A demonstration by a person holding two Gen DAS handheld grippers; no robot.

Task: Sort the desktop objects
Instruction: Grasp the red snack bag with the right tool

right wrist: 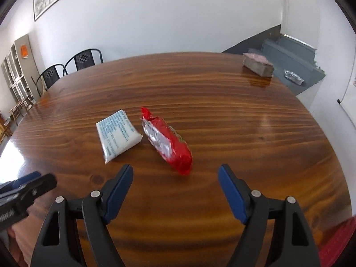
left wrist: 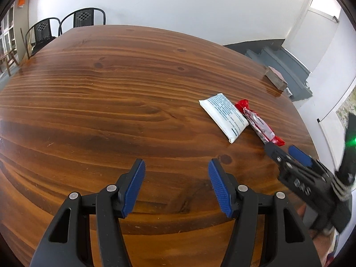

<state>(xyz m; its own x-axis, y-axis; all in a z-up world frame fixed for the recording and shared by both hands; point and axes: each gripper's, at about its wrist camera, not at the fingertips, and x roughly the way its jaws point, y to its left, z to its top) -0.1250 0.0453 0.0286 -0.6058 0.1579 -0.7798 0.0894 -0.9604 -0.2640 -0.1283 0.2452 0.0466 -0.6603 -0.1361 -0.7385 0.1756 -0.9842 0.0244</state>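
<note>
A white tissue packet (left wrist: 223,116) with blue print lies flat on the wooden table (left wrist: 111,93), and a red snack wrapper (left wrist: 258,122) lies right beside it. In the right wrist view the white packet (right wrist: 118,133) is left of the red wrapper (right wrist: 169,142). My left gripper (left wrist: 176,166) hangs open over bare wood, short and left of both. My right gripper (right wrist: 175,173) is open too, its tips just short of the wrapper's near end, nothing between them. The right gripper (left wrist: 287,153) shows at the right of the left wrist view, next to the wrapper's end.
A brown block (right wrist: 258,66) with a pink top sits at the table's (right wrist: 222,102) far right edge. Two black chairs (left wrist: 66,24) stand beyond the far left corner. Grey steps (right wrist: 289,57) with a plastic bottle (right wrist: 293,76) rise behind the right side.
</note>
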